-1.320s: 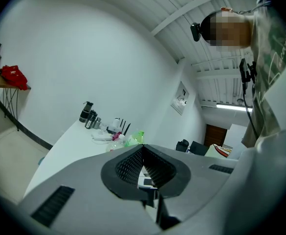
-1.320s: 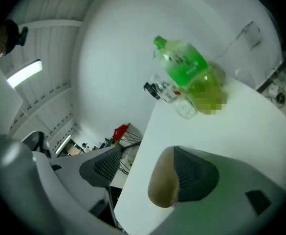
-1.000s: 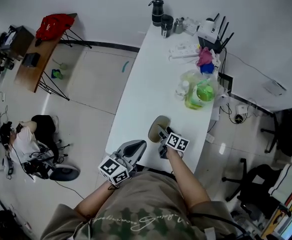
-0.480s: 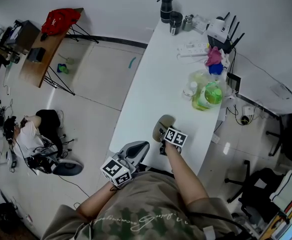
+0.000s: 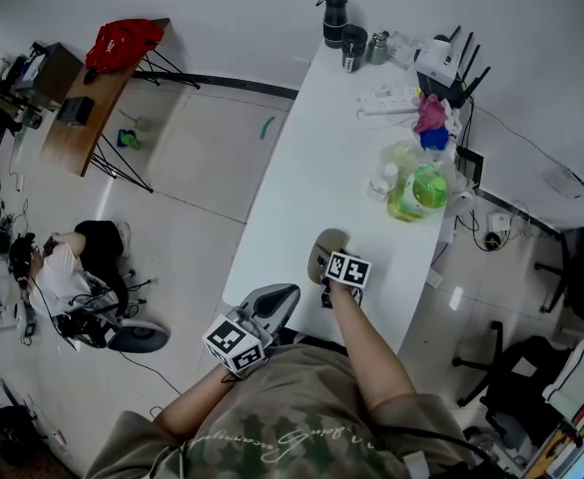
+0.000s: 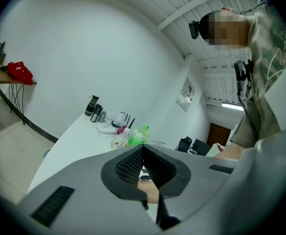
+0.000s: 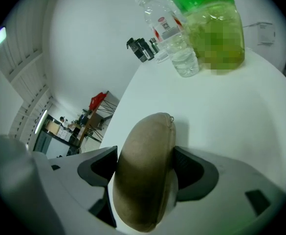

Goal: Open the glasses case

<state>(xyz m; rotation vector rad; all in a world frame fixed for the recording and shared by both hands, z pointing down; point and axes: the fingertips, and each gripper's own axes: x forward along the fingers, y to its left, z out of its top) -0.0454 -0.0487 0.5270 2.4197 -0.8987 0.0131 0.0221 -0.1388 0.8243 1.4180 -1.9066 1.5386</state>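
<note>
Since the head view comes first: glasses case [image 5: 321, 249] sits at the table's [image 5: 321, 138] 6 o'clock end, my right tool [image 5: 328, 265] on it. Left gripper view: left tool [image 6: 143, 151] clenched on nothing. Right gripper view: jaws squeeze the case's sides. Looks light, fuzzy-skinned, probably stiff; I'd pinch near the seam.

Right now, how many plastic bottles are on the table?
2: a clear bottle and a green bottle side by side near the right edge. Others may hide in the far clutter.
</note>
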